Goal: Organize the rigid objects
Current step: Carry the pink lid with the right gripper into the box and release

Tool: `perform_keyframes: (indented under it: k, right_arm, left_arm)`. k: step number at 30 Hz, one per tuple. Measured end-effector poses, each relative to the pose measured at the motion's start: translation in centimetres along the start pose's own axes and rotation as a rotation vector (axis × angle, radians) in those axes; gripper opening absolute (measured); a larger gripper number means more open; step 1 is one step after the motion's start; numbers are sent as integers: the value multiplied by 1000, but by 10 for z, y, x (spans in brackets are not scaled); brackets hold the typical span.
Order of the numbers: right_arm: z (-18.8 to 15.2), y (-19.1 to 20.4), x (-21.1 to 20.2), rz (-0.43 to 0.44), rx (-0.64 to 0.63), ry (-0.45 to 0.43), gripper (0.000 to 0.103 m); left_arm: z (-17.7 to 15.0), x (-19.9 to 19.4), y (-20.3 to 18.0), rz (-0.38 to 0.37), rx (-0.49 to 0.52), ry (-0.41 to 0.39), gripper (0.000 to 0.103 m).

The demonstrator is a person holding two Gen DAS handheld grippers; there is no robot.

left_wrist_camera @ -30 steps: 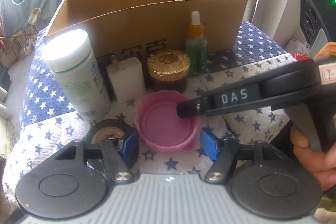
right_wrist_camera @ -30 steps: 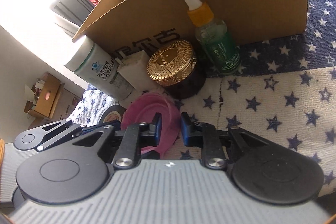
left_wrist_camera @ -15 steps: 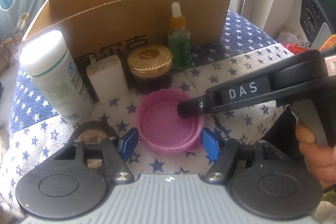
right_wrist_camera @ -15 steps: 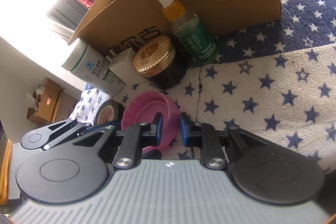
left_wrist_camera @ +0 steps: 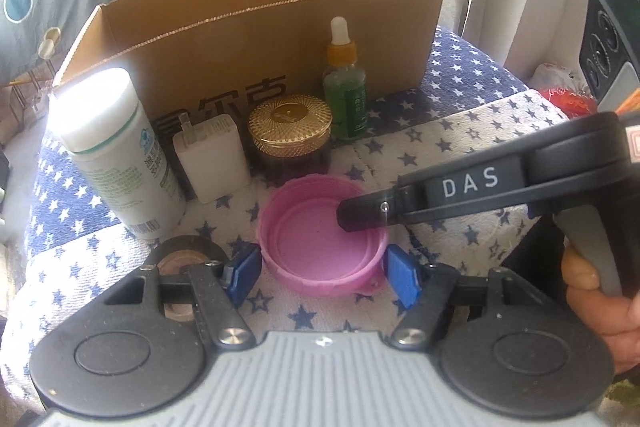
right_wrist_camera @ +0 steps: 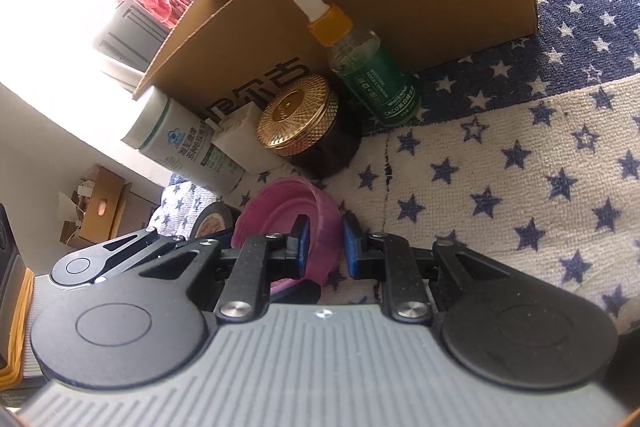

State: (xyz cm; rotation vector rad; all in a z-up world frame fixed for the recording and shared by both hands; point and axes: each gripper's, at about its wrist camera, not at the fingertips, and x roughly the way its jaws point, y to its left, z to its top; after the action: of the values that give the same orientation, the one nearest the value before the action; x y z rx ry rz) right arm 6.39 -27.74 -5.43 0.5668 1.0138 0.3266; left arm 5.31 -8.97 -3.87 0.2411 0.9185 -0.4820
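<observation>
A pink lid (left_wrist_camera: 312,247) lies open side up on the star-patterned cloth (left_wrist_camera: 460,131). My right gripper (right_wrist_camera: 324,247) is shut on the lid's rim (right_wrist_camera: 324,227), one pad inside the wall and one outside. In the left wrist view the right gripper (left_wrist_camera: 352,219) reaches in from the right, and a hand holds its handle. My left gripper (left_wrist_camera: 322,275) is open and straddles the lid, its blue pads (left_wrist_camera: 242,269) close beside the lid's two sides.
An open cardboard box (left_wrist_camera: 260,47) stands behind a row: a white bottle (left_wrist_camera: 120,155), a white charger (left_wrist_camera: 212,155), a gold-lidded jar (left_wrist_camera: 290,127) and a green dropper bottle (left_wrist_camera: 346,95). A black tape roll (left_wrist_camera: 180,255) lies under the left finger.
The right gripper has rolled slightly, still pinching the lid's rim. The left gripper's pads stand a touch wider around the lid. The lid has stayed in place.
</observation>
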Motion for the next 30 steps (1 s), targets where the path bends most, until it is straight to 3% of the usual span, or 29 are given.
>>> perform_keyframes:
  k: [6, 16, 24, 27, 30]
  right_arm:
    - [-6, 8, -16, 38, -10, -19, 17]
    - [15, 66, -63, 121, -156, -156, 17]
    - [91, 112, -78, 193, -285, -220, 18]
    - [132, 120, -70, 196, -301, -183, 18]
    - [175, 124, -45, 164, -297, -92, 18]
  left_arm:
    - [-2, -28, -5, 24, 30, -40, 68]
    - [22, -106, 2, 161, 124, -251, 68]
    - [91, -134, 45, 163, 65, -319, 68]
    - [124, -119, 66, 138, 40, -276, 68]
    - [151, -90, 92, 101, 5, -172, 68]
